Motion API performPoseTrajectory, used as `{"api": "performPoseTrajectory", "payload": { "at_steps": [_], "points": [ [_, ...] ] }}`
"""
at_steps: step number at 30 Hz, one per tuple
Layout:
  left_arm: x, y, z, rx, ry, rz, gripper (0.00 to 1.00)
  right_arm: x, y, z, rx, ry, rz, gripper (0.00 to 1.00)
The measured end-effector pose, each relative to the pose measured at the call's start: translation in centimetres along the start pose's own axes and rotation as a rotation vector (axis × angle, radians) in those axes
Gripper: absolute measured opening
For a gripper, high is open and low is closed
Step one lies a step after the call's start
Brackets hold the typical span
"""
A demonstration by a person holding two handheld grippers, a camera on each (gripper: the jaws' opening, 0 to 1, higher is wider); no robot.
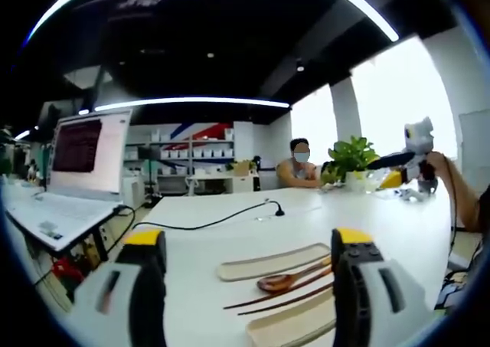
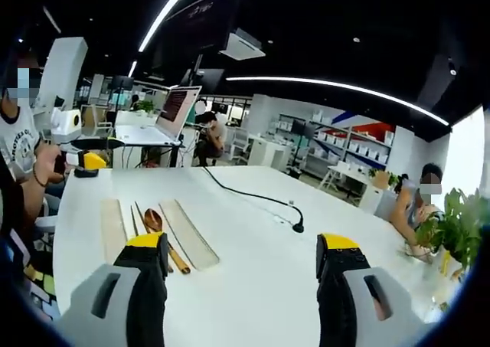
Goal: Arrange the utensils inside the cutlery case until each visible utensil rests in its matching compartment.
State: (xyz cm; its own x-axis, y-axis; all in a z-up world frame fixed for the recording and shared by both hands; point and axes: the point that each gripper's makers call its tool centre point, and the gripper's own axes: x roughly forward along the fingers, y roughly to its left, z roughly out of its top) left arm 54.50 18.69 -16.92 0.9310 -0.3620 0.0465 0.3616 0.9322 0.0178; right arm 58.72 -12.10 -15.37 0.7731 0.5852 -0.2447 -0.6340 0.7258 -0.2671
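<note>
On the table (image 2: 253, 232):
Cutlery case (image 1: 269, 263): near your edge, halves apart.
Spoon (image 1: 279, 282): between halves.
Left gripper (image 1: 249, 247): your jaws spread, empty.
Right gripper (image 2: 241, 247): spread, bare tabletop beyond.

Left tool (image 1: 249, 259) and right tool (image 2: 243, 263) hover, jaws wide apart, empty.

A table (image 1: 230, 240) carries two flat case halves (image 1: 273, 261) lying side by side, with a spoon (image 1: 280, 282) and chopsticks (image 1: 268, 297) lying between them. Behind these a cable (image 1: 207, 223) crosses the tabletop. A laptop (image 1: 73, 171) sits at the table's far left; a plant (image 1: 351, 159) stands at the far right.
</note>
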Motion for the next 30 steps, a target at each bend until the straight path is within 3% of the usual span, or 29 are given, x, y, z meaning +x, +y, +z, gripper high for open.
{"api": "performPoseTrajectory", "payload": {
  "at_steps": [12, 25, 30],
  "points": [
    [0.8, -0.1, -0.3, 0.021, 0.043, -0.048, 0.89, 1.9, 1.6, 0.0, -0.031, 0.029, 0.078, 0.77],
    [2.1, -1.1, -0.8, 0.076, 0.147, -0.157, 0.77, 3.1, 2.3, -0.9, -0.021, 0.071, 0.129, 0.73],
    [3.0, -1.4, -1.2, 0.140, 0.194, -0.184, 0.76, 3.4, 2.5, -1.5, -0.020, 0.088, 0.141, 0.72]
  ]
}}
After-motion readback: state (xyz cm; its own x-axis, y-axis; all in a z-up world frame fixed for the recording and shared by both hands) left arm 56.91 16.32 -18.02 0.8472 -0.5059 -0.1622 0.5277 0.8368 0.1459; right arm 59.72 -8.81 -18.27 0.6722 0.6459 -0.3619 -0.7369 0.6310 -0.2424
